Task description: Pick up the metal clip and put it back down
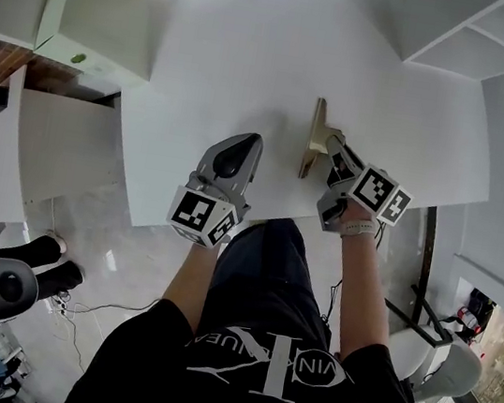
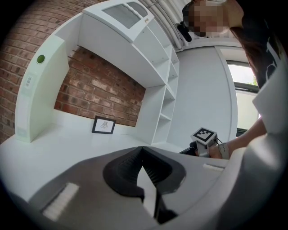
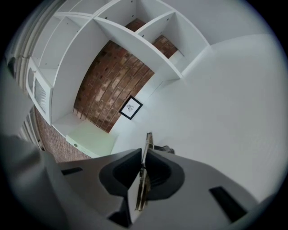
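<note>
One clip [image 1: 315,139], thin gold metal, sits at one o'clock over the counter [image 1: 255,63], pinched on its flat faces by the right claw [image 3: 143,157]. The left claw [image 2: 144,152] is pressed together, empty. Judged light, stiff, slippery; hold mid-length, firmly.

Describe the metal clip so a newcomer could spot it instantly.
Look at the white table, toward its near edge on the right. The metal clip is there, pinched in the right gripper. It is the only thin, brass-coloured strip; everything else nearby is grey, black or white.
</note>
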Motion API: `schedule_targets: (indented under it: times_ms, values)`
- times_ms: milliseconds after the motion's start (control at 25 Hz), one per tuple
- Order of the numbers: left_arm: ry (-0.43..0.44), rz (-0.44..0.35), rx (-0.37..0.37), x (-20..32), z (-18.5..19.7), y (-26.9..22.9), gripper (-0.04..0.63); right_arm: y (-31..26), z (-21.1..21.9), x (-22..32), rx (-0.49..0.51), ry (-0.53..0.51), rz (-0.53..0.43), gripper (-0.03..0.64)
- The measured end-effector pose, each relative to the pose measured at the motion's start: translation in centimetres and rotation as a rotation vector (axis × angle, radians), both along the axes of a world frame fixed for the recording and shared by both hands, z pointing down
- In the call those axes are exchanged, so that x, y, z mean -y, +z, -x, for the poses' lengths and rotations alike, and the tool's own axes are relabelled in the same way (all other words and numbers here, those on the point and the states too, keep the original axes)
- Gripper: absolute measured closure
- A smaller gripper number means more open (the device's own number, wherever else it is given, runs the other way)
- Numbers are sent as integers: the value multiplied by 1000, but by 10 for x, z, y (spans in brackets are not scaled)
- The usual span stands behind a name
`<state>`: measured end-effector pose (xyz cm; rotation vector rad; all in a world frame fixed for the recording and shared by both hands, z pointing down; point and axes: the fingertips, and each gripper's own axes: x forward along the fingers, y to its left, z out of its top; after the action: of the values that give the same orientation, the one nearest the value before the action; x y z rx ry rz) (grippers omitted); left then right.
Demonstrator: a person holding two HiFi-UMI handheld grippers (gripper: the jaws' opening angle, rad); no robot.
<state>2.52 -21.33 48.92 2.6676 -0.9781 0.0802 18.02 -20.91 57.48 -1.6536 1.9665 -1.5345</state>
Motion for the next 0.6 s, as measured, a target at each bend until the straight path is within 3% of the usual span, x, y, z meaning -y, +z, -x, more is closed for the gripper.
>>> schedule_targets:
  times_ms: [600]
  values:
    - [-56,6,-21,-12,13,-11,584,-27,-5,-4,13,22,-88,588]
